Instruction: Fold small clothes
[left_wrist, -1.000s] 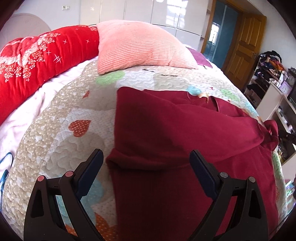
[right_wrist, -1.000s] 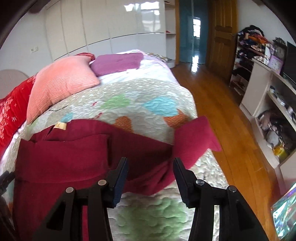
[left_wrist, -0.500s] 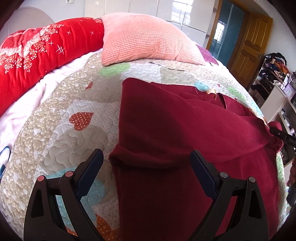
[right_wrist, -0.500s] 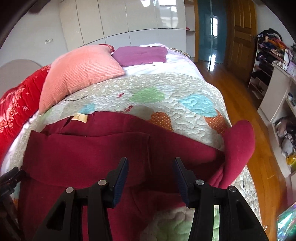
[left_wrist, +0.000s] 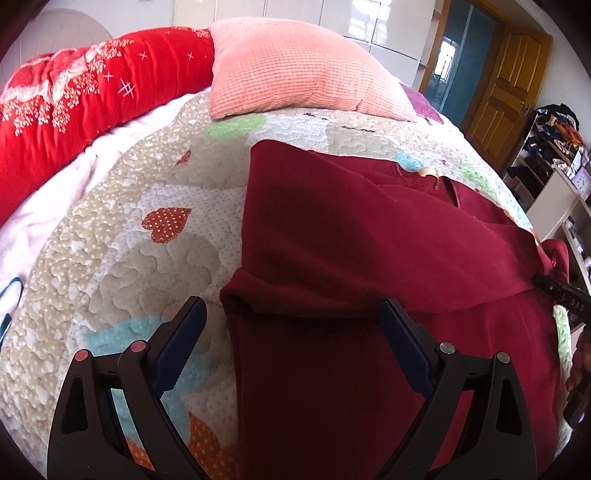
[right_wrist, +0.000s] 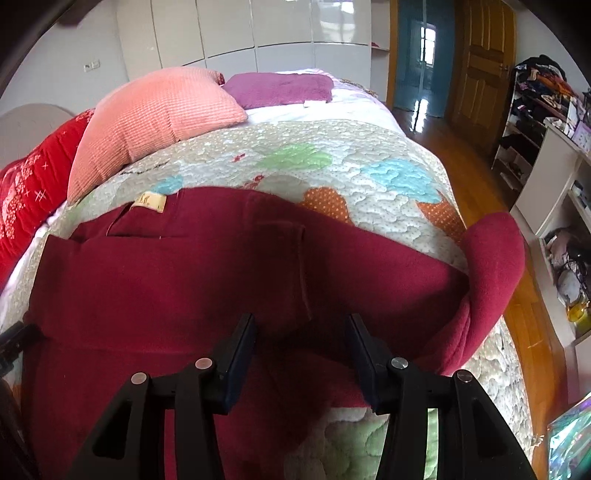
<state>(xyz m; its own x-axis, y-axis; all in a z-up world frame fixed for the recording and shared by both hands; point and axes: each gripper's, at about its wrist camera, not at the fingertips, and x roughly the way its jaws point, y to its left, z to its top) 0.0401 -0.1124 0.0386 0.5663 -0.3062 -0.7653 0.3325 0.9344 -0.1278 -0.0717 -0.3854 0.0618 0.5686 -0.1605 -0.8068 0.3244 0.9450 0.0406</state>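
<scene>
The dark red garment (right_wrist: 192, 280), soft and limp on the quilt (right_wrist: 369, 166) below the pink pillow (right_wrist: 155, 118), likely folds easily from its edge, while both the left gripper (left_wrist: 291, 328) and right gripper (right_wrist: 301, 332) stand apart, empty.

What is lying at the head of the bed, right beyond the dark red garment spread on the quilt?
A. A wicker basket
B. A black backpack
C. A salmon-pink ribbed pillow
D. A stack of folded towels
C: a salmon-pink ribbed pillow rests on the patchwork quilt just past the far edge of the dark red garment, beside a red flowered blanket.
</scene>
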